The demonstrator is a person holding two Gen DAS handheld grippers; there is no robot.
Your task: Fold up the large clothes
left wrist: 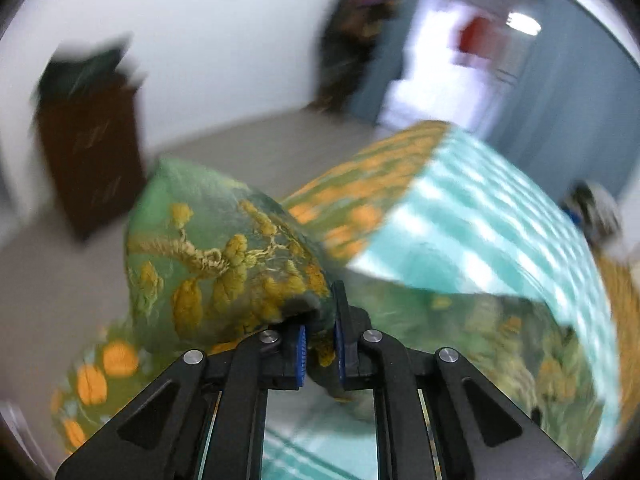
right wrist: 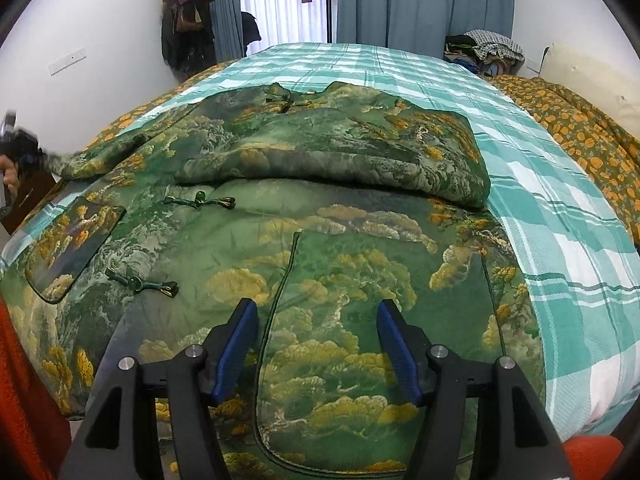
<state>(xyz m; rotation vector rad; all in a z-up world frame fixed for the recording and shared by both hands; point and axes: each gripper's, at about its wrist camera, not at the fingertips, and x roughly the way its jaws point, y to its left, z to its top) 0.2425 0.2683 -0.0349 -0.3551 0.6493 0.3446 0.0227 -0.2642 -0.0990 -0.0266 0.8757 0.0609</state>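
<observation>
Left wrist view: the left gripper (left wrist: 320, 340) is clamped on a bunched fold of the green embroidered jacket (left wrist: 224, 264), whose cloth balloons up and left of the blue pads (left wrist: 302, 354) above the teal plaid bedsheet (left wrist: 480, 224).

Right wrist view: the right gripper (right wrist: 314, 344) stands partly open and empty over the jacket (right wrist: 320, 208), which lies spread on the bedsheet (right wrist: 560, 240); its pocket seam (right wrist: 280, 292) runs between the fingers (right wrist: 236, 348).
</observation>
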